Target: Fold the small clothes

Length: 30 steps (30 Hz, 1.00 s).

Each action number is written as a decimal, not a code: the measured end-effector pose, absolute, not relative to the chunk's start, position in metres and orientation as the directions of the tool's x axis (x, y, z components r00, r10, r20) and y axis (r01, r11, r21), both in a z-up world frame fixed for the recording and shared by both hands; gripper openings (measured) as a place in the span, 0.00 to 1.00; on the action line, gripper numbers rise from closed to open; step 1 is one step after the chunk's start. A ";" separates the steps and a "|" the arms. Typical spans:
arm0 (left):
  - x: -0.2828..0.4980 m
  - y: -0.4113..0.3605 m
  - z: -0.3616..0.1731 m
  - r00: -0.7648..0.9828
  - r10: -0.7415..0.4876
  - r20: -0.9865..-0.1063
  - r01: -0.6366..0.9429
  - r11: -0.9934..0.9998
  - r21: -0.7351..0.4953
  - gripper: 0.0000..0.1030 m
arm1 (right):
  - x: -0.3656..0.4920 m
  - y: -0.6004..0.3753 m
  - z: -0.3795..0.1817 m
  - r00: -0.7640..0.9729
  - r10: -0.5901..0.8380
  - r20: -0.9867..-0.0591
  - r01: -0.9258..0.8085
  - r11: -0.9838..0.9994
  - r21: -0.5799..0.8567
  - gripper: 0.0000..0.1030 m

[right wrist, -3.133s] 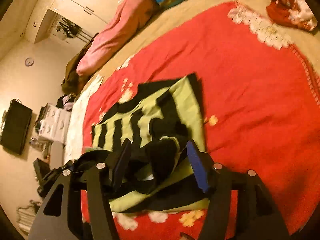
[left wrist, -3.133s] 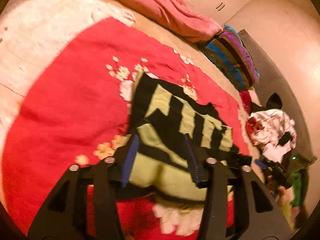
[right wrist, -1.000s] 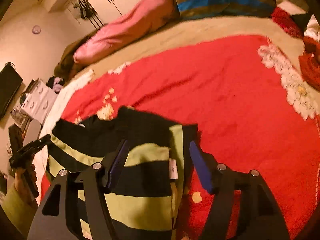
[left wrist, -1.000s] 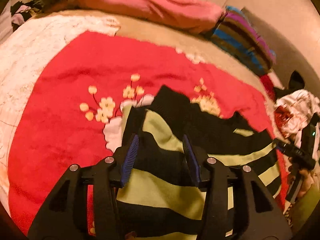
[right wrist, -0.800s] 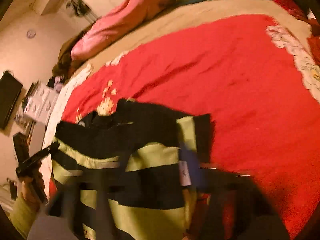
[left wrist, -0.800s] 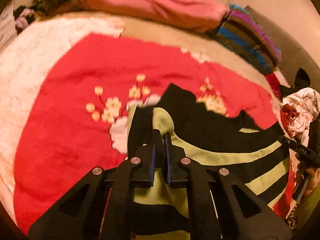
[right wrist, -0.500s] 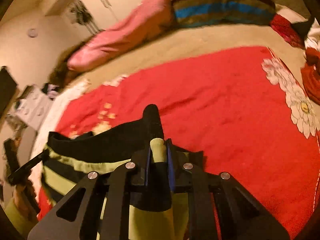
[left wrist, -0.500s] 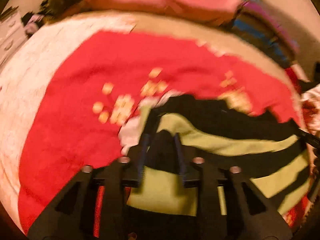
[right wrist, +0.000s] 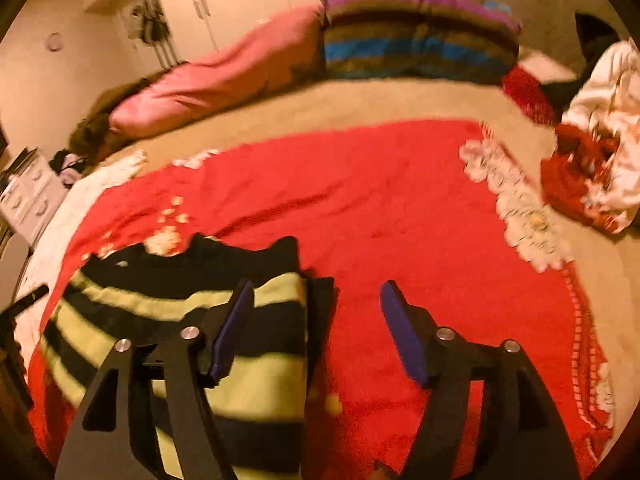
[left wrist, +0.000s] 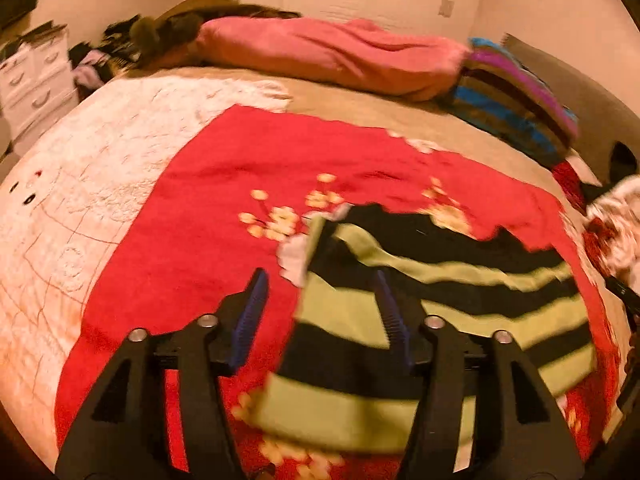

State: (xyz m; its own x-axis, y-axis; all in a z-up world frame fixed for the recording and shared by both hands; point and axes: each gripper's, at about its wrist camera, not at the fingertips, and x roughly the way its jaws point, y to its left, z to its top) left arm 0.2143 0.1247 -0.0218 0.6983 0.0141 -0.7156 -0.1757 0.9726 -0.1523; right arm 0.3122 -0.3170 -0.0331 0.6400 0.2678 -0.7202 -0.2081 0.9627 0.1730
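A small black-and-lime striped garment [left wrist: 432, 312] lies folded flat on a red flowered blanket [left wrist: 224, 208]. My left gripper [left wrist: 320, 312] hovers over the garment's left edge; its jaws are opening and the pads press on nothing. In the right wrist view the same garment [right wrist: 172, 308] sits low on the left. My right gripper [right wrist: 316, 328] hangs over the garment's right edge and the bare blanket [right wrist: 400, 200]; its jaws are opening too, with no cloth pinched.
A pink bolster [left wrist: 332, 56] and a striped pillow [right wrist: 412, 40] line the far side of the bed. A red-and-white heap of clothes [right wrist: 596, 168] lies at the right. White drawers [left wrist: 28, 76] stand at the far left.
Both grippers were pinched on the garment's top edge half a second ago; both have let go, spread their jaws and lifted back. The garment now lies folded on the blanket.
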 end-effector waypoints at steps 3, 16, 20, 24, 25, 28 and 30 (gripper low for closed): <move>0.206 0.102 -0.020 0.694 -0.015 -0.720 -0.129 0.981 -0.144 0.60 | 0.279 -0.308 -0.026 0.648 0.264 -0.714 -0.264 0.958 0.114 0.69; 0.203 0.058 -0.054 0.583 0.033 -0.812 -0.035 0.999 0.015 0.83 | 0.227 -0.219 -0.046 0.567 0.293 -0.770 -0.422 0.906 0.033 0.70; 0.205 0.072 -0.086 0.487 0.027 -0.873 -0.085 0.996 -0.017 0.83 | 0.230 -0.218 -0.057 0.538 0.289 -0.792 -0.408 0.912 0.055 0.70; 0.198 0.087 -0.109 0.466 -0.001 -0.885 -0.110 0.992 -0.059 0.83 | 0.242 -0.231 -0.095 0.422 0.181 -0.888 -0.352 0.936 0.023 0.69; 0.195 0.086 -0.112 0.473 -0.002 -0.881 -0.099 0.994 -0.055 0.84 | 0.245 -0.239 -0.108 0.381 0.166 -0.909 -0.319 0.947 0.040 0.68; 0.193 0.086 -0.113 0.480 0.000 -0.877 -0.092 0.994 -0.050 0.84 | 0.242 -0.250 -0.114 0.398 0.219 -0.891 -0.301 0.949 0.098 0.68; 0.191 0.088 -0.106 0.484 -0.013 -0.875 -0.109 0.991 -0.075 0.84 | 0.241 -0.246 -0.113 0.404 0.200 -0.893 -0.304 0.950 0.075 0.68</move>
